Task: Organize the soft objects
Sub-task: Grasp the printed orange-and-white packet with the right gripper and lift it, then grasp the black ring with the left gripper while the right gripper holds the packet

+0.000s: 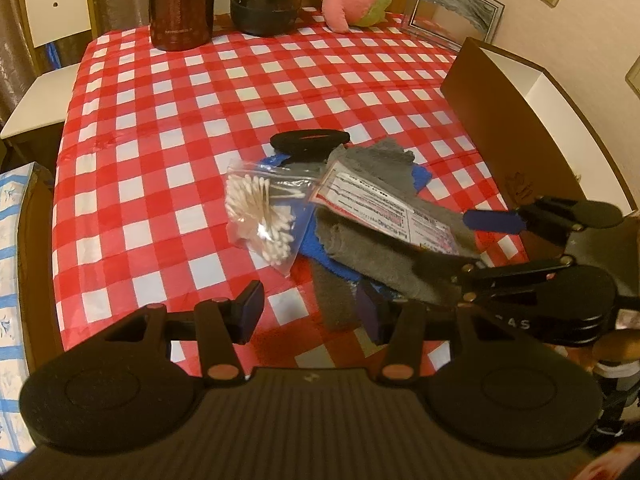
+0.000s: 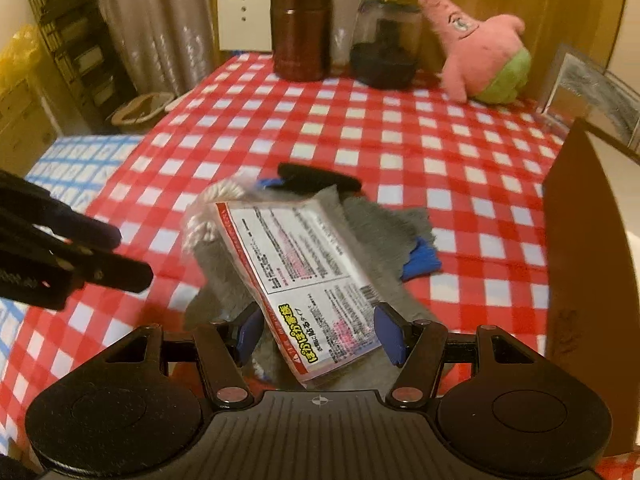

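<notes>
Room: curtains, a white chair and stacked shelves stand behind a table under warm light.
Surface: red-and-white checked tablecloth (image 2: 400, 136) covers the tabletop, largely bare away from the pile and the far-edge items.
Box: tall brown cardboard box with white inside (image 1: 516, 116) stands along the right edge of the tabletop.
Far edge: dark red metal canister (image 2: 302, 30), dark-based glass jar (image 2: 386, 46), pink star-shaped plush toy (image 2: 478, 52) and clear picture frame (image 1: 452, 10) line it.
Pile: grey fleece cloth (image 1: 384, 256) over a blue cloth (image 2: 420, 258), mid-tabletop towards the near edge, just beside the box.
Packet: flat printed plastic heat-pack packet (image 2: 304, 268) lies on the grey cloth, its long axis running from the near edge diagonally to the far left, near end between the right fingers.
Swabs: clear zip bag of cotton swabs (image 1: 264, 212) touches the pile's left side.
Band: black elastic loop (image 1: 308, 142) at the pile's far side.
Right gripper (image 2: 318, 334): jaws apart, straddling the packet's near end, not clamped.
Left gripper (image 1: 312, 312): jaws apart, empty, low over the pile's near-left corner.
Risk: closing across the slick packet could pinch fleece too and drag the pile; the swab bag could slide off with it.
</notes>
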A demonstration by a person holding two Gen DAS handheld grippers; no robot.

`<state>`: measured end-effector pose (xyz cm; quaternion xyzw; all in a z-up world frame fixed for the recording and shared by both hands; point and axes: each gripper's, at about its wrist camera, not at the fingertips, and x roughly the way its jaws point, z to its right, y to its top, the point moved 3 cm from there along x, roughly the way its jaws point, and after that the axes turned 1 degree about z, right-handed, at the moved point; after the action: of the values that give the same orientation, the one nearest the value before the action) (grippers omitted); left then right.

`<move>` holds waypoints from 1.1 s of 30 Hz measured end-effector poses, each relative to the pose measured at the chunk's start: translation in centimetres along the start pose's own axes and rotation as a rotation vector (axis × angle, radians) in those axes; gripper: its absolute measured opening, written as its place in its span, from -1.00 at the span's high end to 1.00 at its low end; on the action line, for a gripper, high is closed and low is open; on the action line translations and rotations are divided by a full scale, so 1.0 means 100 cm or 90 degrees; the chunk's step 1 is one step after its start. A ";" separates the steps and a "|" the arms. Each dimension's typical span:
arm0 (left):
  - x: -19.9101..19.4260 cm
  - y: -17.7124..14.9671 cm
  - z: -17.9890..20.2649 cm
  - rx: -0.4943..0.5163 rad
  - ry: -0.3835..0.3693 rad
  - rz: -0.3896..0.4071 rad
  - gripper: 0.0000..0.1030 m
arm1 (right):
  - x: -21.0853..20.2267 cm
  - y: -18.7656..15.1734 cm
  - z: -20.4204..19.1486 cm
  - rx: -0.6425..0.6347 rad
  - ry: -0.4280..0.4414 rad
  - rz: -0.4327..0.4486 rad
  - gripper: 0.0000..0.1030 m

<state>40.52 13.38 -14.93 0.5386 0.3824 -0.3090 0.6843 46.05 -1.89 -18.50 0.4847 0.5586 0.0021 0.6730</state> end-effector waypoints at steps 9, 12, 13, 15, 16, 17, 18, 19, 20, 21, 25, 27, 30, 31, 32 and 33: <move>0.005 0.008 -0.001 -0.001 0.003 0.001 0.08 | 0.004 0.003 -0.029 -0.187 -0.087 0.049 -0.16; 0.006 0.010 -0.003 -0.005 0.004 0.001 0.08 | 0.017 0.001 -0.031 -0.202 -0.075 0.028 0.16; 0.006 0.011 -0.003 -0.006 0.005 0.001 0.08 | 0.023 0.001 -0.032 -0.210 -0.086 0.017 0.27; 0.007 0.011 -0.004 -0.009 0.007 0.001 0.08 | 0.028 0.001 -0.032 -0.221 -0.100 0.008 0.30; 0.008 0.011 -0.005 -0.011 0.007 0.001 0.08 | 0.027 0.002 -0.031 -0.214 -0.099 0.010 0.30; 0.008 0.011 -0.006 -0.013 0.007 0.000 0.08 | 0.023 0.004 -0.028 -0.201 -0.100 0.017 0.30; 0.009 0.011 -0.007 -0.015 0.007 -0.001 0.08 | 0.020 0.005 -0.024 -0.188 -0.103 0.019 0.30; 0.010 0.011 -0.007 -0.016 0.008 -0.003 0.08 | 0.020 0.007 -0.019 -0.173 -0.104 0.017 0.30; 0.011 0.011 -0.007 -0.015 0.009 -0.004 0.08 | 0.021 0.009 -0.015 -0.163 -0.103 0.013 0.30; 0.012 0.012 -0.007 -0.015 0.009 -0.005 0.08 | 0.024 0.010 -0.012 -0.158 -0.103 0.006 0.30; 0.014 0.016 -0.005 -0.010 0.005 -0.001 0.08 | 0.033 0.007 -0.008 -0.172 -0.075 -0.009 0.77; 0.013 0.017 -0.003 -0.005 0.003 0.003 0.08 | 0.031 0.007 -0.006 -0.170 -0.080 -0.001 0.82; 0.014 0.020 -0.002 0.000 0.000 0.004 0.08 | 0.021 0.009 0.003 -0.149 -0.079 0.026 0.95; 0.015 0.021 -0.002 0.004 0.000 0.006 0.08 | 0.017 0.011 0.007 -0.134 -0.070 0.034 0.95; 0.015 0.023 -0.001 0.007 -0.001 0.008 0.08 | 0.011 0.014 0.011 -0.114 -0.062 0.041 0.96; 0.016 0.025 -0.001 0.010 -0.003 0.011 0.08 | 0.006 0.016 0.015 -0.098 -0.050 0.046 0.96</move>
<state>43.40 13.99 -15.08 0.5463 0.3738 -0.3075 0.6836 48.31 -1.66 -18.07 0.4511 0.5118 0.0507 0.7294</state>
